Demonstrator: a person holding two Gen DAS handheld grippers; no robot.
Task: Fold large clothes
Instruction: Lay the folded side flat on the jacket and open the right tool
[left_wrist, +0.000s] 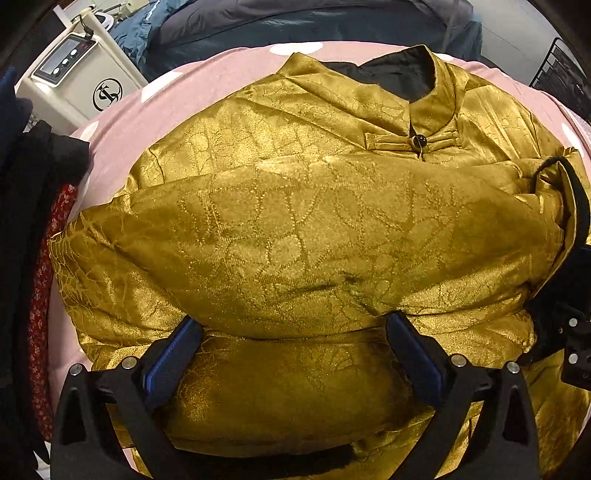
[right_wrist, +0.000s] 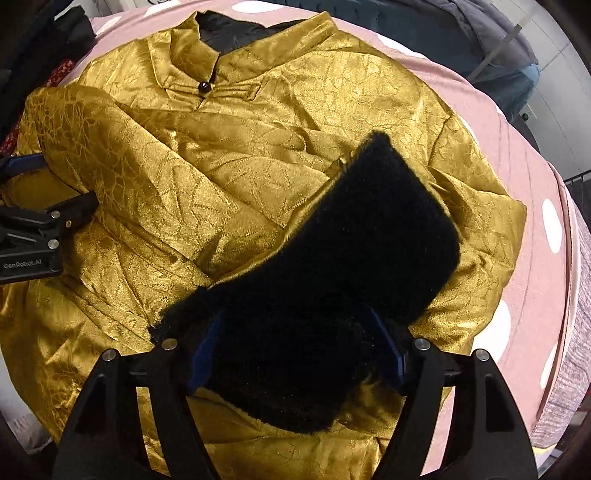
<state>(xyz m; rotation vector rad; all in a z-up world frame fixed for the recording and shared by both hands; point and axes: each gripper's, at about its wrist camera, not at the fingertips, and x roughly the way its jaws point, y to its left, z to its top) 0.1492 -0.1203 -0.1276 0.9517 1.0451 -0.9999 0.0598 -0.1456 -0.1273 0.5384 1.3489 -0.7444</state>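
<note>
A gold patterned jacket with a stand collar and a dark knot button lies front up on a pink spotted cover. One sleeve is folded across the chest. My left gripper is wide open with its blue pads at the lower edge of that sleeve. In the right wrist view the jacket fills the frame. My right gripper is wide open around the black furry cuff lining of the other sleeve. The left gripper also shows there.
A white machine with a control panel stands at the far left. Dark and red floral clothes hang at the left edge. Dark bedding lies behind the pink cover. A black wire rack is at the far right.
</note>
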